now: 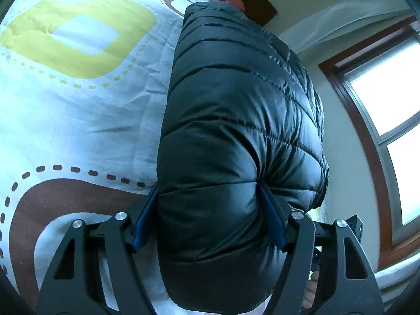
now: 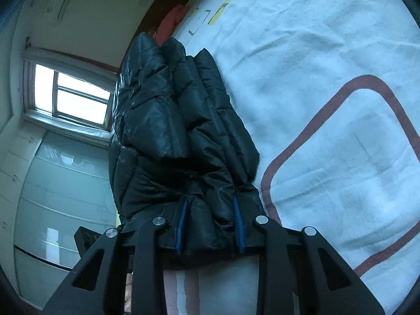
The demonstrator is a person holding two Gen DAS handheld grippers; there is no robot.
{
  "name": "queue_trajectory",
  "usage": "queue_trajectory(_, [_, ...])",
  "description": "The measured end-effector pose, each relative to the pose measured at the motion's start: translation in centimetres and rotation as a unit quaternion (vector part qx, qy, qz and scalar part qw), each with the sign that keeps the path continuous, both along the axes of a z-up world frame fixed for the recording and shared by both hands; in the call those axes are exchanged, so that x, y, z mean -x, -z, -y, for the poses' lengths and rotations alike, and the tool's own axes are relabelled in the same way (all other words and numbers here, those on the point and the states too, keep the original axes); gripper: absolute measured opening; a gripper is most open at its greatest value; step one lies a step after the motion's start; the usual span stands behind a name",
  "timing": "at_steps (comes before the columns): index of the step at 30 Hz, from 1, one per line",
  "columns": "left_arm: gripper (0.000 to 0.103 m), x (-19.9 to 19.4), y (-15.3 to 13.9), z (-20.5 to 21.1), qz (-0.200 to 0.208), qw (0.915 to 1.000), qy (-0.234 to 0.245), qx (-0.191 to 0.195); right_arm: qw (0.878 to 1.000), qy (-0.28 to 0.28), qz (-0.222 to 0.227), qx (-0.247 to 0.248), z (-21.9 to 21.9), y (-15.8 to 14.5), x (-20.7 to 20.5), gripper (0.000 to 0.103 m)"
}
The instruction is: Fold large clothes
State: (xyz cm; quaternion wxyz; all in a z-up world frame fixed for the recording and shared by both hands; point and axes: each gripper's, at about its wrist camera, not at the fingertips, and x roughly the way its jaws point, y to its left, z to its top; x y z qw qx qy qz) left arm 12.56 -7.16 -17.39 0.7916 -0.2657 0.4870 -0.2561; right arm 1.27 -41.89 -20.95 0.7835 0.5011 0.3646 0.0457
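Note:
A black quilted puffer jacket (image 1: 236,120) is folded into a thick bundle on the bed. My left gripper (image 1: 207,197) is shut on one end of the bundle, its blue pads pressing into the padding from both sides. In the right wrist view the jacket (image 2: 168,120) shows several stacked layers. My right gripper (image 2: 210,204) is shut on its near end, with the blue pads squeezing a narrower fold. The bundle lies on edge against the bedspread.
The bed is covered by a white bedspread (image 1: 78,120) with yellow and brown rounded-square patterns, also in the right wrist view (image 2: 328,78). A red pillow (image 2: 170,23) lies at the head. Windows (image 1: 388,99) (image 2: 71,94) and a wardrobe (image 2: 57,197) stand beside the bed.

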Motion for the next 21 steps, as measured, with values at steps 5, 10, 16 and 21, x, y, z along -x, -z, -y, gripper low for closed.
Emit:
queue_trajectory(5, [0.080, 0.5, -0.5, -1.3, -0.002, 0.9995, 0.000, 0.030, 1.000, 0.001, 0.019, -0.016, 0.3, -0.4, 0.6, 0.045])
queue_trajectory(10, [0.086, 0.9, -1.5, -2.6, -0.006, 0.9993, -0.005, 0.036, 1.000, 0.010, 0.002, 0.025, 0.5, -2.7, 1.6, 0.074])
queue_trajectory(16, [0.087, -0.1, -2.9, -4.8, -0.003, 0.9976, -0.038, 0.058, 0.997, 0.014, 0.002, 0.074, 0.6, -6.8, 0.4, 0.074])
queue_trajectory(21, [0.087, -3.2, -5.0, -5.2, 0.005, 0.9955, -0.062, 0.071, 0.993, 0.015, 0.024, 0.115, 0.0, -11.4, -5.0, 0.077])
